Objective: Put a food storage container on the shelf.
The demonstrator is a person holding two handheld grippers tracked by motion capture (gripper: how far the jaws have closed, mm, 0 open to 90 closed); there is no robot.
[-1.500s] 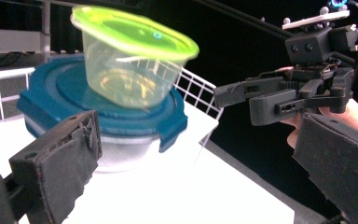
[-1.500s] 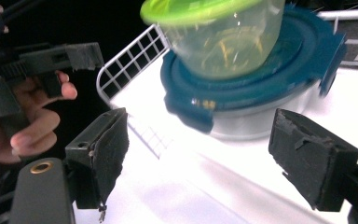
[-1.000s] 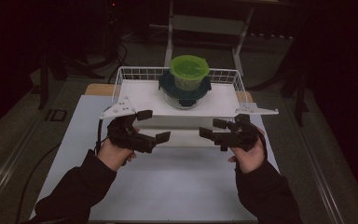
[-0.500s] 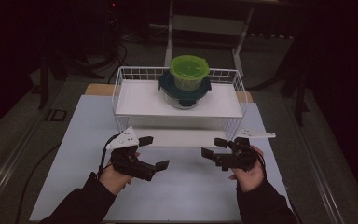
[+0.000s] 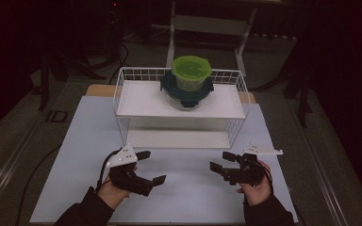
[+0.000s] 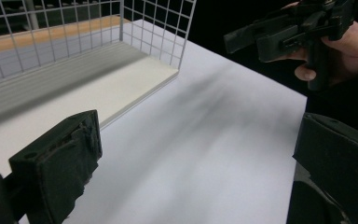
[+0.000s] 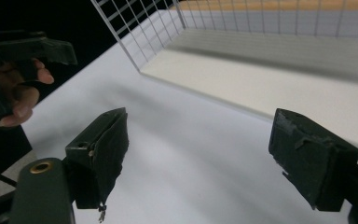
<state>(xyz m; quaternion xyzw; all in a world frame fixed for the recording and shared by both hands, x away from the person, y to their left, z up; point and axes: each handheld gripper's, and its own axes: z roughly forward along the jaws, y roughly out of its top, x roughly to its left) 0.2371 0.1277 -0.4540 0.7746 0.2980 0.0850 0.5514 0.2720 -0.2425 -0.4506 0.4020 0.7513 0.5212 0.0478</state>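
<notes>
**Both grippers low, tubs untouched**

While the stacked tubs [image 5: 187,82] sit on the rack's [image 5: 238,126] top shelf, both grippers have dropped from rack height to just above the mat [image 5: 188,197], well short of them. I'd say no reach has begun. Left gripper [image 5: 152,167] and right gripper [image 5: 219,160] stand spread wide, holding and touching nothing.
</notes>
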